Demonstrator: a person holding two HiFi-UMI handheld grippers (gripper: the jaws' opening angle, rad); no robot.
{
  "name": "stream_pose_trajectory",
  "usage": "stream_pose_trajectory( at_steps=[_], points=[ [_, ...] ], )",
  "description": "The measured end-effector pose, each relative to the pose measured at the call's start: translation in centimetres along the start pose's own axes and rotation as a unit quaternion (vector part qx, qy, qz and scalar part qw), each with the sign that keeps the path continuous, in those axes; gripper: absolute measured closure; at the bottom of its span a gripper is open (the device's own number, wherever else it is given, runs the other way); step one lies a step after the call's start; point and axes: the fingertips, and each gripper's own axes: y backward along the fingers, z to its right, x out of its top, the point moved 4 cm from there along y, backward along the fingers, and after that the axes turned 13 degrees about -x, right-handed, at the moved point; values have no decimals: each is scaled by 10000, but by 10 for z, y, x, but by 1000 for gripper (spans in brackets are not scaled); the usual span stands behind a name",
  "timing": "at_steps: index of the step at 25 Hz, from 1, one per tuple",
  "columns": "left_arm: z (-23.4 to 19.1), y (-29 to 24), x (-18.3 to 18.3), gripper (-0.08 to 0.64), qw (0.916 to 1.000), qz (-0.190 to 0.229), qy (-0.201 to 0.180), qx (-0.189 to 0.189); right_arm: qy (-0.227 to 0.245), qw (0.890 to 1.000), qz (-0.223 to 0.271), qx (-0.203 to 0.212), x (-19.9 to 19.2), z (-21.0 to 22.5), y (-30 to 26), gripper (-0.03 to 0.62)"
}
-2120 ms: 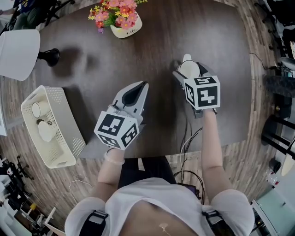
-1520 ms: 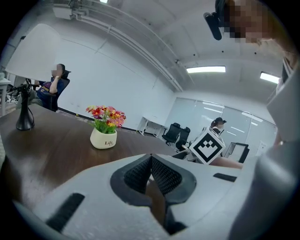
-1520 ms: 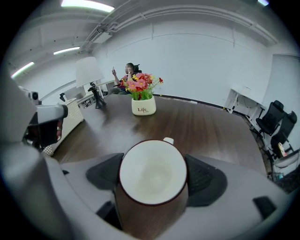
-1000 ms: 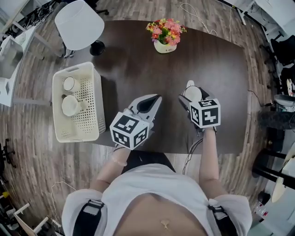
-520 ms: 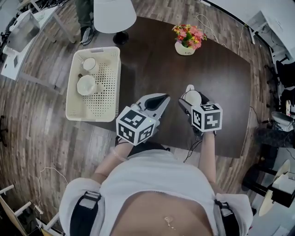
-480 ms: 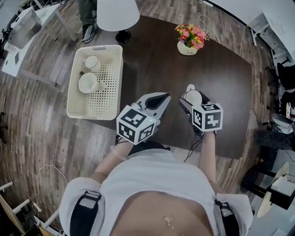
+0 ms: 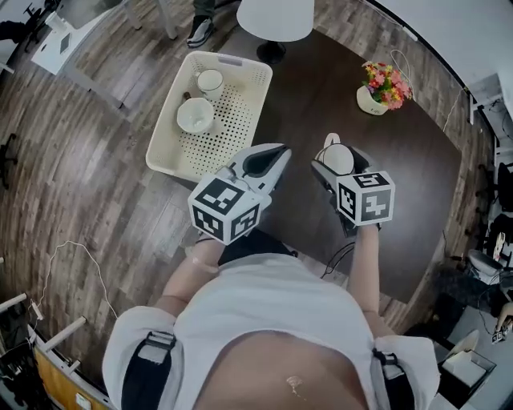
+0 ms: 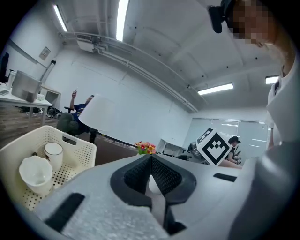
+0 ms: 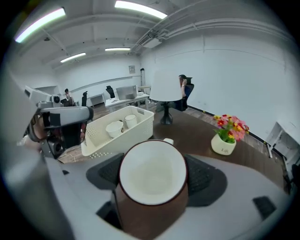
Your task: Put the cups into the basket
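**A:** Where is the cup?

**B:** The brown cup (image 7: 339, 159), white inside, is clamped mouth up between the jaws of the right gripper (image 7: 337, 150), above the dark table (image 7: 321, 88). The left gripper (image 7: 277, 152) is closed and empty.

**A:** And the basket?

**B:** The cream basket (image 7: 240, 120) lies at the table's left corner. It holds 2 cups: a small white cup (image 7: 210, 80) at the far end and a wider white cup (image 7: 195, 114) just beside it.

**A:** Does anything stand in the way?

**B:** The left gripper hangs between the held cup and the basket, near the basket's closest corner. A white lamp (image 7: 275, 12) stands just past the basket's far end (its dark foot is on the table). A flower pot (image 7: 377, 96) sits well apart on the right.

**A:** What do the gripper views add?

**B:** The right gripper view looks straight down into the brown cup to its white bottom, with a dark pad against each side of its wall. The head view gives only the rim. The left gripper view shows the 2 jaw tips meeting. Both gripper views show people (image 9: 183, 84) farther back in the room. Only the head view shows the wooden floor (image 7: 80, 160) and a shoe (image 7: 200, 32) beside the lamp.
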Motion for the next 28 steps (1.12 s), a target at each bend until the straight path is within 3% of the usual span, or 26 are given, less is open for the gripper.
stream_pose_trajectory(
  at_steps=[6,15,22,28],
  points=[
    [-35,57,15,549,9971,302,-31,691,498,9963,325,616,53,-55,-18,187],
    [-81,136,31,549,9865,663,-17,1497,1120,9834,541,1319,108,-141,-42,187],
    [-108,194,34,549,9726,913,37,2139,1588,9679,560,1863,129,-206,-61,187],
    [-121,219,36,549,9636,1040,72,2461,1911,9556,432,2199,129,-245,-73,187]
  ],
)
